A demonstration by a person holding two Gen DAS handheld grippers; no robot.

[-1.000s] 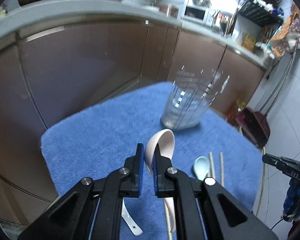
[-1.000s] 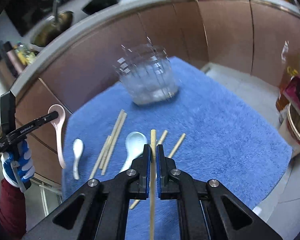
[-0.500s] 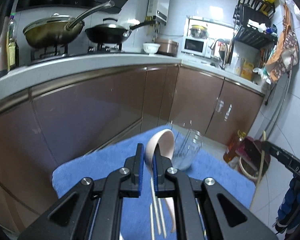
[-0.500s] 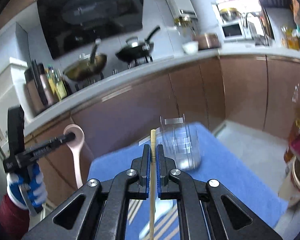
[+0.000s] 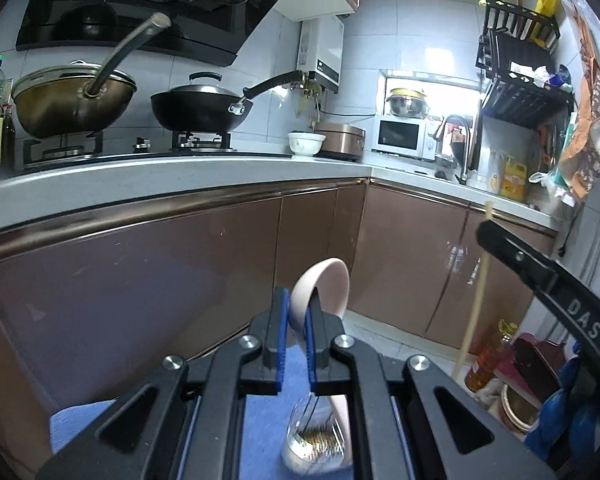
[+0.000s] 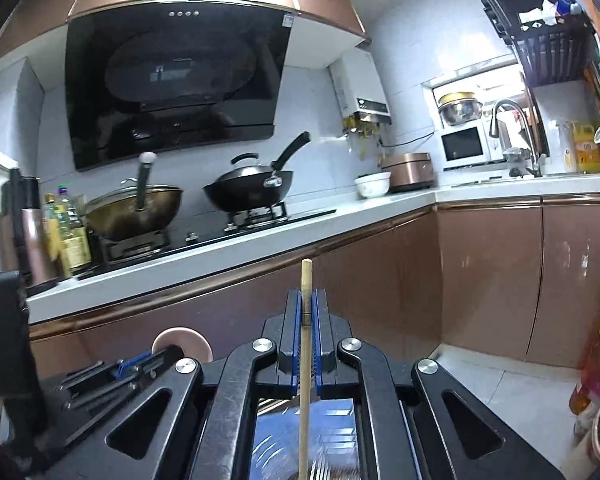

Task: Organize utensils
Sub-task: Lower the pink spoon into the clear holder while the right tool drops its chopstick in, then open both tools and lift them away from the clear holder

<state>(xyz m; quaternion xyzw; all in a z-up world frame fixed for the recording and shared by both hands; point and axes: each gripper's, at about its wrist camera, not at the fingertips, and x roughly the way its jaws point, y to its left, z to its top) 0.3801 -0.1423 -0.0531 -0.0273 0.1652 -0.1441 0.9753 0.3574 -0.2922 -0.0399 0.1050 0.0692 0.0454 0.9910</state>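
Note:
My left gripper is shut on a pink ceramic spoon, bowl end up, its handle hanging down toward a clear glass jar on the blue mat. My right gripper is shut on a wooden chopstick, held upright above the jar. The chopstick and right gripper also show at the right of the left wrist view. The left gripper and pink spoon show at the lower left of the right wrist view.
Brown cabinet fronts and a grey counter stand behind the mat. Two woks sit on the stove. A microwave, a rice cooker and a sink lie to the right. Bottles and a bin stand on the floor.
Both grippers have lifted and tilted up from the mat, carrying the spoon and the chopstick. The views swung from the table to the kitchen wall, and both utensils now hang over the jar.

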